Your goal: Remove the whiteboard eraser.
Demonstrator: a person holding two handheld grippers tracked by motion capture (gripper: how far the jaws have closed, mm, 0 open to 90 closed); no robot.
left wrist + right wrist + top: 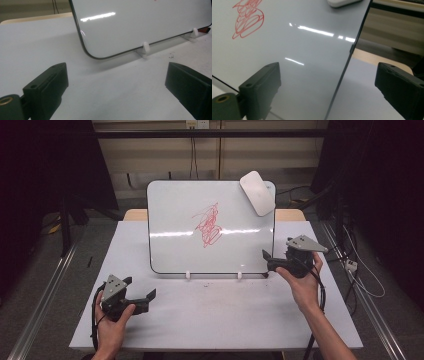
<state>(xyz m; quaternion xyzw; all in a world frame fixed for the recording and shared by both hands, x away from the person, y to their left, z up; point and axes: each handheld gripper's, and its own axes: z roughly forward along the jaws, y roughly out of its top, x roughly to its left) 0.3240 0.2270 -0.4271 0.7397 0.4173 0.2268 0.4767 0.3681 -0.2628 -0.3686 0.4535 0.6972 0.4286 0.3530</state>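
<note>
The glossy white rectangular whiteboard point(212, 227) with red scribble point(209, 225) stands propped mid-table. The right gripper point(270, 261), jaws spread, straddles its right edge; the left gripper point(141, 293) waits spread below-left. Clamping off-centre could tip the whiteboard and shake off the white oval eraser point(257, 192).

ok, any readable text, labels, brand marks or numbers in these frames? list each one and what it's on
None readable.
Red marker scribble on the white rectangular whiteboard: loops only, no letters or digits.
White oval eraser at the board's top right corner: no mark to be made out.
Black two-jaw left gripper and right gripper, both open: no label visible.
White table: blank.
</note>
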